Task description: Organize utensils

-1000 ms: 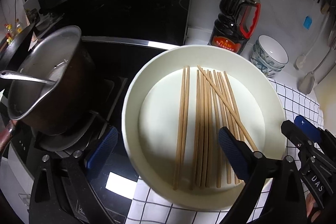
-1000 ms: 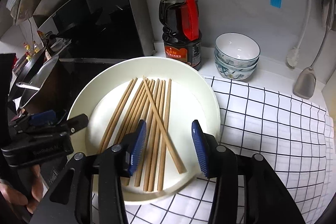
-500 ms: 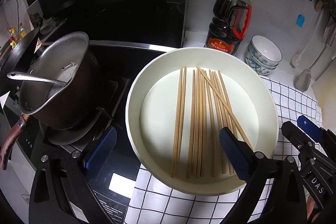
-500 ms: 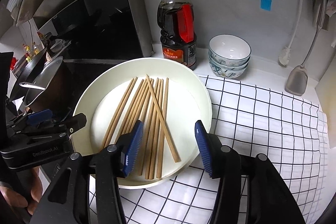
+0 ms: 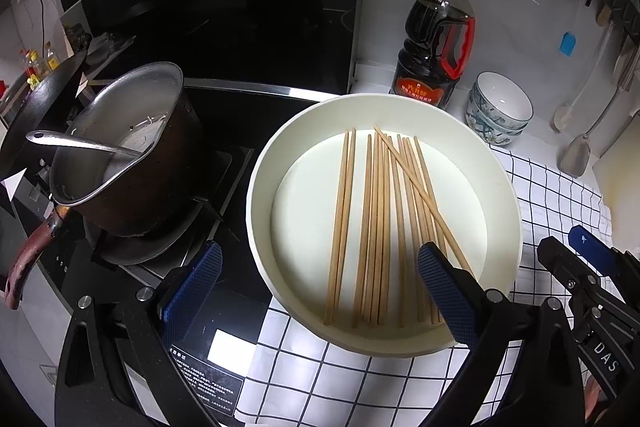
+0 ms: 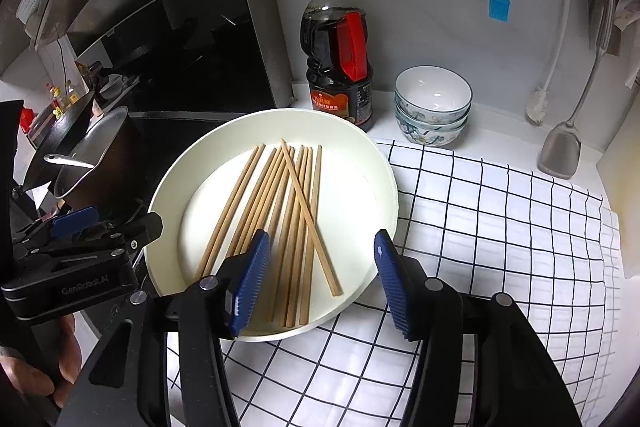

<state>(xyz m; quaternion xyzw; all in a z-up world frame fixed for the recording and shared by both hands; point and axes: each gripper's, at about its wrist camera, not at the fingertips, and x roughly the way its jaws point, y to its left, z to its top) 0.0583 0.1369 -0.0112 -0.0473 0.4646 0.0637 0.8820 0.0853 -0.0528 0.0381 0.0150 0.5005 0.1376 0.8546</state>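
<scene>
While both my grippers hang over the near rim of the plate (image 5: 260,227), nothing is actually in either of them. Left gripper (image 5: 320,291) has its jaws spread wide, one finger out over the stove side and the other above the chopsticks' near ends. Right gripper (image 6: 320,283) is spread too, jaws straddling the near ends of the chopsticks (image 6: 288,219), not touching any as far as I can see.

So where are we on the tidying? The chopsticks are all in the plate, lying mostly side by side and pointing near-to-far. Two sit a bit apart on the left, the rest bunch up in the middle, and one lies slantwise across the top of the bunch, far end toward the left, near end sticking out to the right. That crossed one is the obvious mess.

Honestly this could be a pile that's partly straightened, or a batch just dumped there waiting to go somewhere else. I don't see a holder or drawer for them in either view. Bowls (image 6: 432,107) are stacked far right beside the bottle (image 6: 340,67), and a pot (image 5: 120,163) with a ladle sits on the stove at left.
</scene>
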